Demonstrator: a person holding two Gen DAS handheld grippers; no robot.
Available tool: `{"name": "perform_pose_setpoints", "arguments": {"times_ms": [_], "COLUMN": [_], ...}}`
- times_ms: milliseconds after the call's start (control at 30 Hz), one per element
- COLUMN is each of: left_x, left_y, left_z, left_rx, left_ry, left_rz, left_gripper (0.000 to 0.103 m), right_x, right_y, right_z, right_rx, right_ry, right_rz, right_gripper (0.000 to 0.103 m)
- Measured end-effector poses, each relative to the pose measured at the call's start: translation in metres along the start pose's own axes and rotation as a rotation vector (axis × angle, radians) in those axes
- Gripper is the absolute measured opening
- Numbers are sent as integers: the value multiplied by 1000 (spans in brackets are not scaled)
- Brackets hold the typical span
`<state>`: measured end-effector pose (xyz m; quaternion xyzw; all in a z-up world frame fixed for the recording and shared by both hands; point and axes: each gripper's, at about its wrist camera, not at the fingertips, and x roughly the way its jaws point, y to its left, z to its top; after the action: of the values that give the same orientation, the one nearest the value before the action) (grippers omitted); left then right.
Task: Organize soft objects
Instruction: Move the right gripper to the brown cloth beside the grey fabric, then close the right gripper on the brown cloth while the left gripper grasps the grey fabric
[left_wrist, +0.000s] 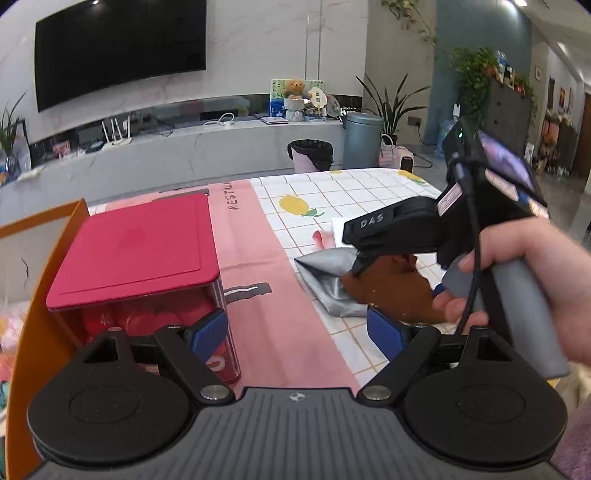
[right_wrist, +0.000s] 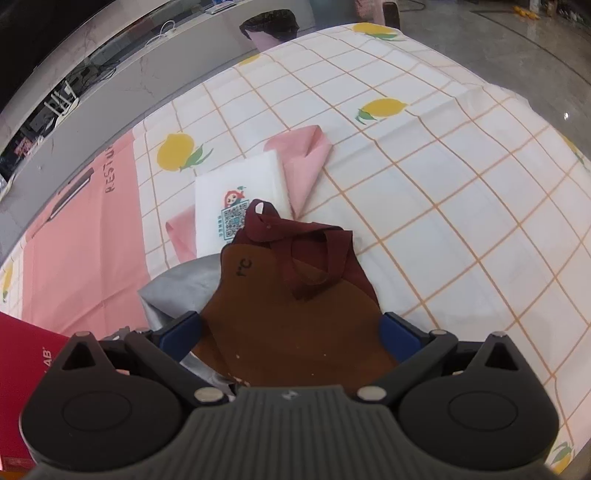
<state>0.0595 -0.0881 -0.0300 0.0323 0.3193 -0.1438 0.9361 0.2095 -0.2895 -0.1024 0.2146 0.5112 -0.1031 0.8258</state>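
A pile of soft things lies on the table: a brown cloth (right_wrist: 291, 332) on top, a maroon bag with handles (right_wrist: 314, 251), a grey silver cloth (right_wrist: 181, 291), a white bag with a printed code (right_wrist: 240, 192) and a pink cloth (right_wrist: 306, 162). My right gripper (right_wrist: 290, 332) is open, its blue pads either side of the brown cloth, just above it. In the left wrist view the right gripper (left_wrist: 360, 264) hangs over the brown cloth (left_wrist: 391, 291) and grey cloth (left_wrist: 325, 277). My left gripper (left_wrist: 297, 332) is open and empty over the pink part of the tablecloth.
A clear box with a red lid (left_wrist: 140, 251) stands left of my left gripper, and an orange bag (left_wrist: 44, 266) beside it. The lemon-print tablecloth (right_wrist: 443, 184) stretches right. A bin (left_wrist: 310, 155) and a TV counter (left_wrist: 184, 144) lie beyond the table.
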Motion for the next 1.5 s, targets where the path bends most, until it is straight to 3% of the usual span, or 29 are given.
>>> {"name": "perform_pose_setpoints", "arguments": {"times_ms": [333,467,533,633,700,767,933,967,1033,1067,1100,1167,1233,1333,1433,1500], "left_x": [4,3,2,0,1,2,1,1,0,1,1,1,2,4,10,14], "left_y": [-8,-8,-6,-6,-5,-4,-5,-4,-3,-2,-1,0,0,3,10,13], "left_z": [-3,-5,-5,-6,-6,-7,-8,-8,-8,-7,-7,-6,-6,-6,-4,-5], "left_rx": [20,28,27,30,29,23,33,35,31,28,25,17,12,0,-33,-41], "left_ry": [28,38,39,34,38,47,51,48,48,50,54,58,61,66,83,94], "left_rz": [17,15,-4,-10,-12,-17,-16,-14,-17,-20,-24,-29,-25,-7,-2,4], "left_gripper": [100,100,100,100,100,100,100,100,100,100,100,100,100,100,100,100], "right_x": [9,7,3,-7,-12,-15,-29,-35,-42,-42,-40,-33,-24,-10,0,3], "right_y": [22,15,9,-3,-13,-23,-50,-53,-55,-52,-48,-35,-19,5,18,24], "right_z": [-4,-8,-6,-4,-4,-3,-1,-1,-1,-1,0,1,4,4,3,3], "right_rx": [-69,-117,-107,-91,-84,-84,-4,7,44,56,66,85,99,89,88,66], "right_ry": [-37,-49,-39,-13,-6,8,33,25,21,30,42,50,48,38,67,58], "right_rz": [-92,-70,-70,-81,-87,-91,-33,-25,29,69,109,148,111,27,44,5], "right_gripper": [101,97,83,53,21,0,0,7,49,82,88,89,100,100,101,101]}}
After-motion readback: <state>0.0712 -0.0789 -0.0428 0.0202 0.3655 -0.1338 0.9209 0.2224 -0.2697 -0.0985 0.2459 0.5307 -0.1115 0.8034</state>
